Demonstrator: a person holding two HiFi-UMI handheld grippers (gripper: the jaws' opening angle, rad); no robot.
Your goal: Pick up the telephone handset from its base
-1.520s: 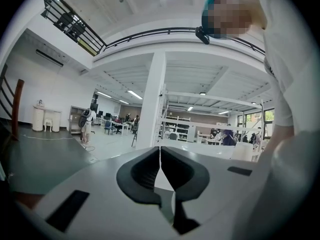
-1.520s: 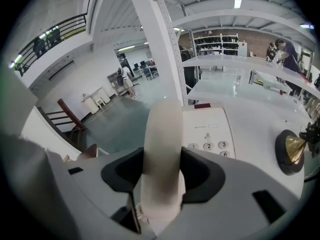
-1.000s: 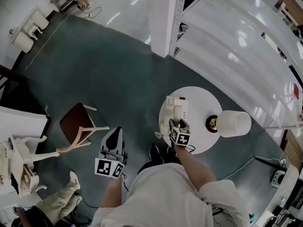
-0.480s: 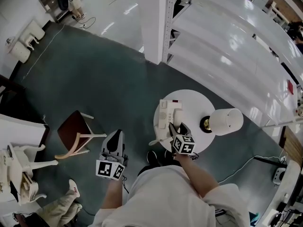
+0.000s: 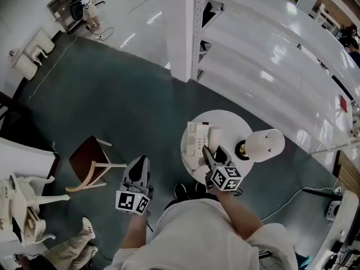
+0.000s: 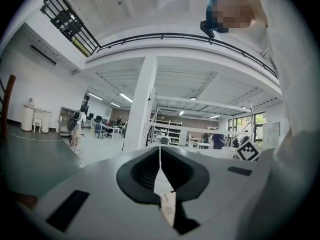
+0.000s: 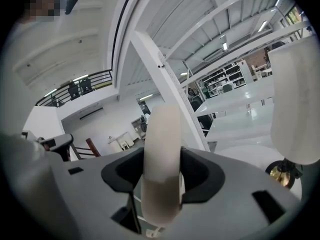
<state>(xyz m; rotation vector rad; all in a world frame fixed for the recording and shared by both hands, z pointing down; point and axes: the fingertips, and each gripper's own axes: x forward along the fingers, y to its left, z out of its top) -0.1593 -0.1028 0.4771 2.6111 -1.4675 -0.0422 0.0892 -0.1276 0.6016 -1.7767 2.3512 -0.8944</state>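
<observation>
A cream telephone handset [image 7: 161, 159] stands between the jaws of my right gripper [image 7: 162, 184], which is shut on it. In the head view the right gripper [image 5: 210, 155] holds the handset [image 5: 214, 136] lifted above the white telephone base [image 5: 194, 143]. The base sits on a small round white table [image 5: 233, 122]. My left gripper [image 5: 139, 165] hangs over the dark floor to the left of the table. Its jaws are shut with nothing between them, and its fingertips [image 6: 161, 180] touch.
A lamp with a white shade [image 5: 265, 144] stands on the table's right side, close to the handset. A brown-seated wooden chair [image 5: 90, 159] is on the floor at the left. White shelving [image 5: 264, 44] and a white pillar [image 5: 181, 27] rise behind the table.
My right gripper has risen with the handset, which has come up off the base. The left gripper has stayed almost where it was.
</observation>
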